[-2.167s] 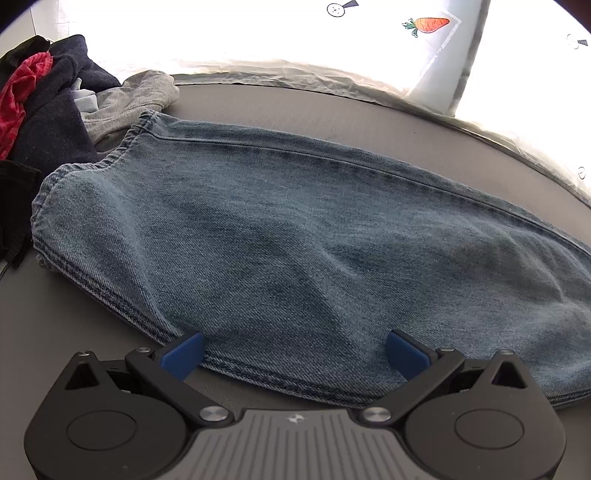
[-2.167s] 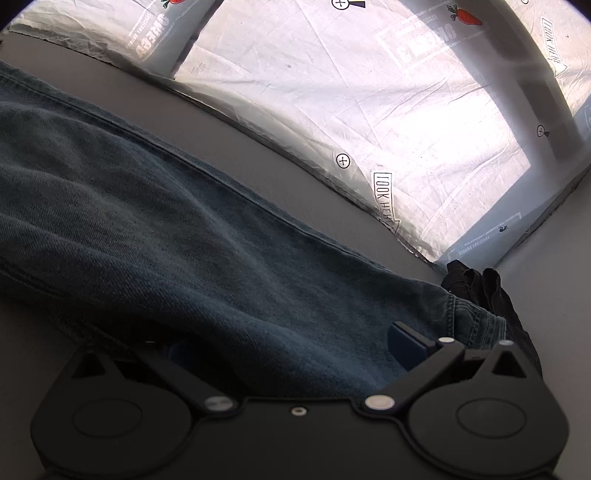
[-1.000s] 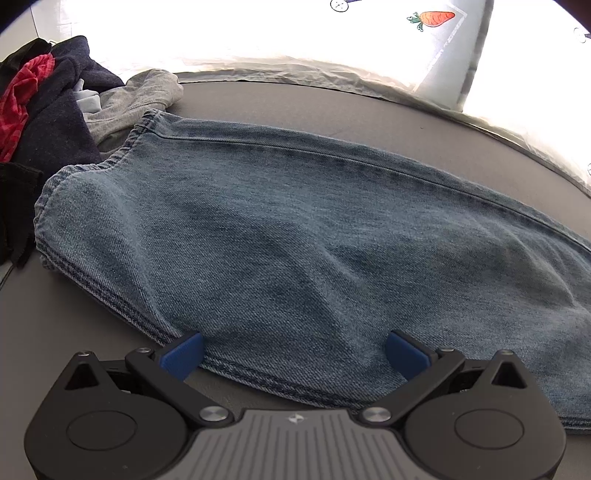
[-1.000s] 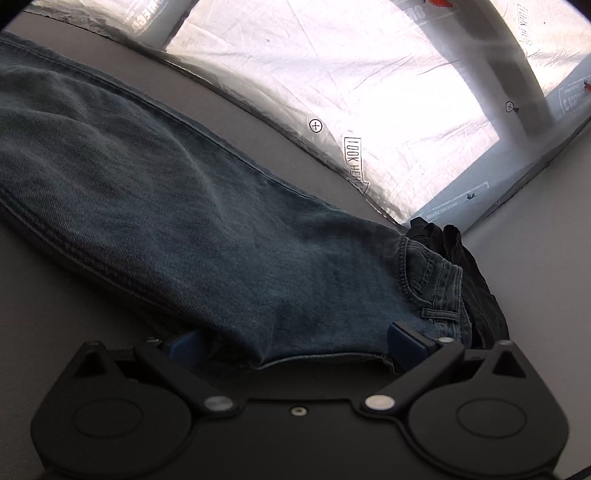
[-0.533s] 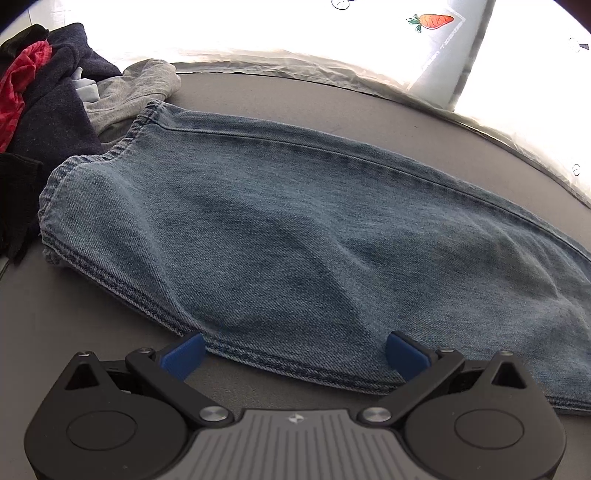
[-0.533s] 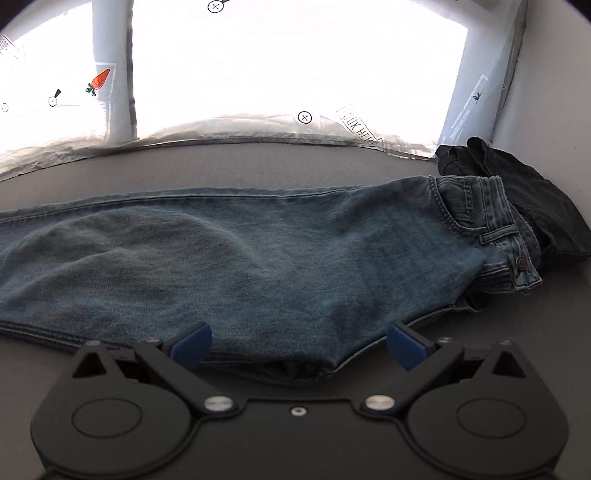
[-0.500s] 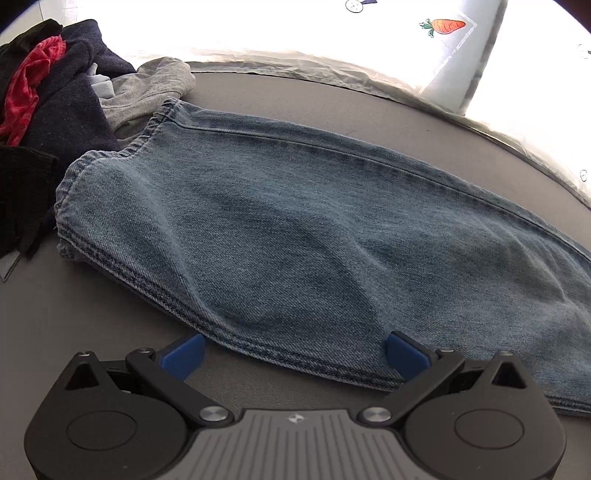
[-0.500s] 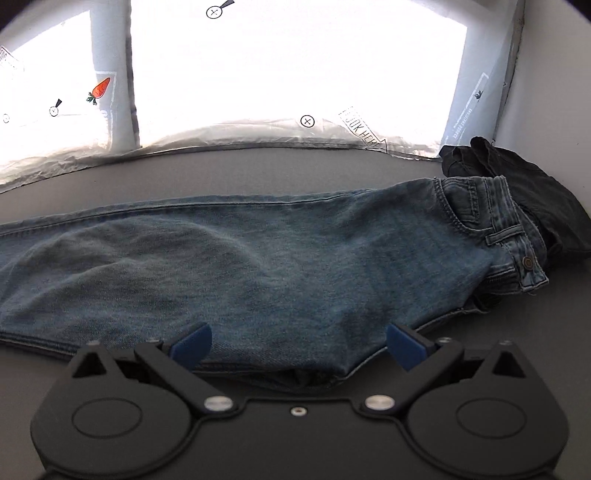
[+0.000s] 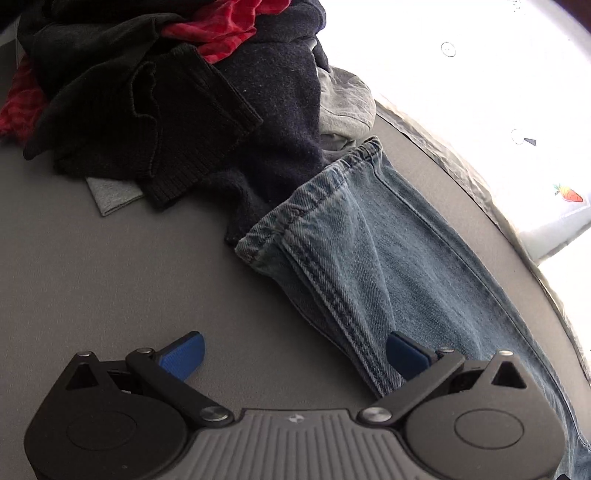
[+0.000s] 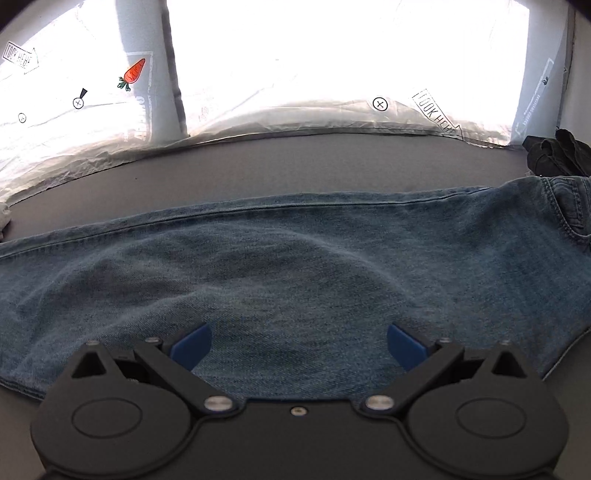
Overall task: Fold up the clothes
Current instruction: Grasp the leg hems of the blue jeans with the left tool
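Observation:
Blue jeans [image 9: 399,258] lie flat, folded lengthwise, on the grey table. In the left wrist view the leg hem [image 9: 314,199] is ahead. My left gripper [image 9: 295,350] is open and empty, its right finger at the jeans' near seam, its left finger over bare table. In the right wrist view the jeans [image 10: 295,266] stretch across, with the waistband [image 10: 569,210] at the far right. My right gripper [image 10: 297,347] is open and empty, low over the thigh area.
A pile of clothes, black [image 9: 147,110], navy [image 9: 273,110], red [image 9: 225,29] and grey [image 9: 343,103], lies just past the hem. A dark garment [image 10: 554,151] lies beyond the waistband. Bright plastic sheeting [image 10: 295,74] lines the table's far edge.
My left gripper has swung left toward the leg hem and the clothes pile. My right gripper has moved left along the jeans, away from the waistband. Both stay open.

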Demonstrator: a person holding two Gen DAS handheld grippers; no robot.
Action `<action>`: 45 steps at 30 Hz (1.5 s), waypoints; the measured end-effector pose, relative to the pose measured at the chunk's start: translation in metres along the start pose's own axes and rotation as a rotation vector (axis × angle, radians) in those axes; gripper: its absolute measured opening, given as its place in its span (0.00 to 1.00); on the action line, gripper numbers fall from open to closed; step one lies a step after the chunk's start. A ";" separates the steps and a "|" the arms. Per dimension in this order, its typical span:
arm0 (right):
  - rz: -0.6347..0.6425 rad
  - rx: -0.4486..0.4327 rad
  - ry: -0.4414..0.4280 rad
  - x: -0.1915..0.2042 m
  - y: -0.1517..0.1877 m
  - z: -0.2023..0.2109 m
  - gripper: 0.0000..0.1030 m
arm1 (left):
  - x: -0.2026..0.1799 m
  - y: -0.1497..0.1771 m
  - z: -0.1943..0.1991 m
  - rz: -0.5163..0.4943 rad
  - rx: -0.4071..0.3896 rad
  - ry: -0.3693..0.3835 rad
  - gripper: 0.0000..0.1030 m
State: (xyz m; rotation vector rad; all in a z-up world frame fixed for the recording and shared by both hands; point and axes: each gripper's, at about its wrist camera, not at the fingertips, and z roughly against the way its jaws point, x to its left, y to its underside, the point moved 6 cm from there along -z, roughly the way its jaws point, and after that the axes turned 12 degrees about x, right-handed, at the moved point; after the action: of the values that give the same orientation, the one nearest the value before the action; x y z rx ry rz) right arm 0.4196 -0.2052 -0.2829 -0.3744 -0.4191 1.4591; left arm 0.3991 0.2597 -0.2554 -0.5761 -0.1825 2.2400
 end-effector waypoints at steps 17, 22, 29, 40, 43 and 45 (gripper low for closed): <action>-0.014 -0.057 0.051 -0.001 0.021 -0.018 1.00 | -0.012 -0.022 -0.005 -0.008 -0.074 -0.087 0.55; -0.013 -0.062 0.051 0.000 0.022 -0.018 1.00 | -0.017 -0.022 0.001 0.043 -0.059 0.000 0.19; -0.004 -0.067 0.042 -0.001 0.024 -0.016 1.00 | -0.064 -0.019 0.037 -0.097 -0.174 0.066 0.12; 0.005 -0.067 0.030 -0.001 0.027 -0.014 1.00 | -0.179 0.038 0.030 -0.515 -0.077 0.215 0.12; 0.002 -0.068 0.026 -0.002 0.028 -0.013 1.00 | -0.191 0.069 0.003 -0.599 0.044 0.208 0.15; 0.001 -0.066 0.025 -0.003 0.029 -0.013 1.00 | -0.194 0.084 -0.018 -0.656 0.132 0.164 0.22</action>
State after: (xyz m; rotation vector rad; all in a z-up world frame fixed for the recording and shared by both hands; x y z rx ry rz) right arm 0.4008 -0.2055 -0.3082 -0.4454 -0.4482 1.4428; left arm 0.4624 0.0590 -0.2305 -0.5308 -0.1158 1.5510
